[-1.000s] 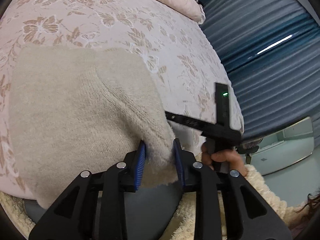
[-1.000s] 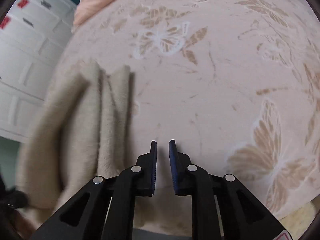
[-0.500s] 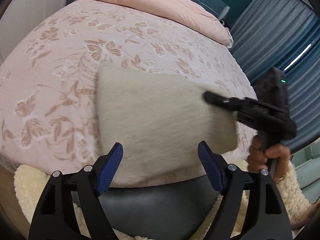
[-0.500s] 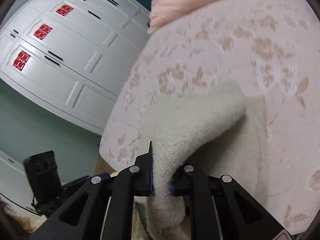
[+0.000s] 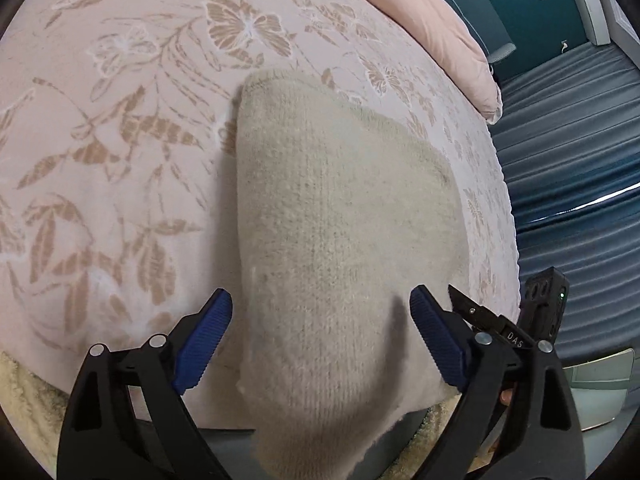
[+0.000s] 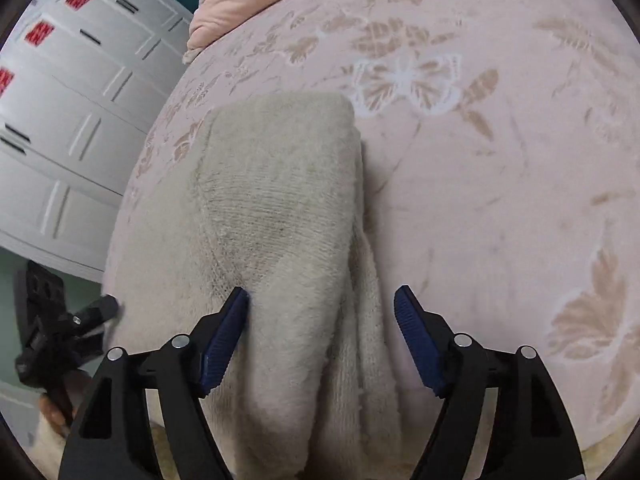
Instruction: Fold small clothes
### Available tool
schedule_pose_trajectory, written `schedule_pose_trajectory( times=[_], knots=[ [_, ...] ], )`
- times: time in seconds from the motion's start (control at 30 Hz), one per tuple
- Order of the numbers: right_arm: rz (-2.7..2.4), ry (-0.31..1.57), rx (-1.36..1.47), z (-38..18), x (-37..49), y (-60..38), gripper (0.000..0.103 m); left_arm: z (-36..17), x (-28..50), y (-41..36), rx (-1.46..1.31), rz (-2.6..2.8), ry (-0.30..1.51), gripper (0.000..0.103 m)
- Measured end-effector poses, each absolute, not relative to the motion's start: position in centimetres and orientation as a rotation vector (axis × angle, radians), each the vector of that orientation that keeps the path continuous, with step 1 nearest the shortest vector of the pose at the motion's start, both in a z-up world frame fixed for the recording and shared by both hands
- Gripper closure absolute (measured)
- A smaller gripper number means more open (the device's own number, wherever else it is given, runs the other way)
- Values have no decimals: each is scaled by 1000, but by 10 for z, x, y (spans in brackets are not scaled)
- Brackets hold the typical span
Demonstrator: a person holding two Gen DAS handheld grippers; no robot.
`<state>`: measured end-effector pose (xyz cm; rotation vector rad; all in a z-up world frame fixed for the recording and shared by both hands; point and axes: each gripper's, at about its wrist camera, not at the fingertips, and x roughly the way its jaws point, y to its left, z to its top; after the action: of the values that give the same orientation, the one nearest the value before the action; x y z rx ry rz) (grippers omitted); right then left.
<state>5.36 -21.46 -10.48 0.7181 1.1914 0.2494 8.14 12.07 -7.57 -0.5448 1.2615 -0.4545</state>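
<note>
Lying on the bed [image 5: 120,160], a beige knitted garment [image 5: 340,240] sits folded near the front edge of the mattress, its lower end hanging over that edge. The bedspread is pale pink with tan butterflies and leaves. In the right wrist view the same garment [image 6: 280,200] shows a thick folded layer on top, with a second fold of the knit running down along its right side.

The left gripper [image 5: 320,340] is spread wide and its jaws are opening; the hanging end of the garment lies between the blue pads [image 5: 204,336], but neither pad presses on it. The right gripper [image 6: 320,336] is likewise spread and opening, with the garment's near end between its pads [image 6: 226,336]; the left pad is just beside the knit, the right pad stands clear of it.

Each gripper shows at the edge of the other's view: the right one [image 5: 520,328] at the lower right of the left wrist view, the left one [image 6: 56,328] at the lower left of the right wrist view, with a hand [image 6: 56,412] under it.

A pink pillow [image 5: 448,32] lies at the far end of the bed. White cupboards [image 6: 60,100] stand beyond the bed's left side, and blue curtains [image 5: 568,152] hang on its right.
</note>
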Motion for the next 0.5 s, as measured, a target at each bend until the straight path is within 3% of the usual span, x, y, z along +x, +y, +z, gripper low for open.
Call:
schedule_pose_trajectory(
  times=[0.07, 0.13, 0.2, 0.27, 0.4, 0.5],
  knots=[
    [332, 1202, 894, -127, 64, -214, 22, -92, 87, 112, -574, -486, 1308, 14],
    [376, 1217, 946, -130, 70, -206, 44, -104, 92, 106, -598, -500, 1345, 20],
    [389, 1177, 908, -103, 74, -203, 64, -93, 96, 105, -578, -517, 1335, 48],
    [428, 1082, 874, -60, 75, -200, 68, -66, 100, 106, -557, -567, 1291, 59],
    [482, 877, 757, 36, 78, -193, 68, 14, 107, 110, -523, -668, 1109, 59],
    [461, 830, 733, 60, 95, -192, 61, 61, 116, 109, -470, -676, 1001, 53]
  ],
)
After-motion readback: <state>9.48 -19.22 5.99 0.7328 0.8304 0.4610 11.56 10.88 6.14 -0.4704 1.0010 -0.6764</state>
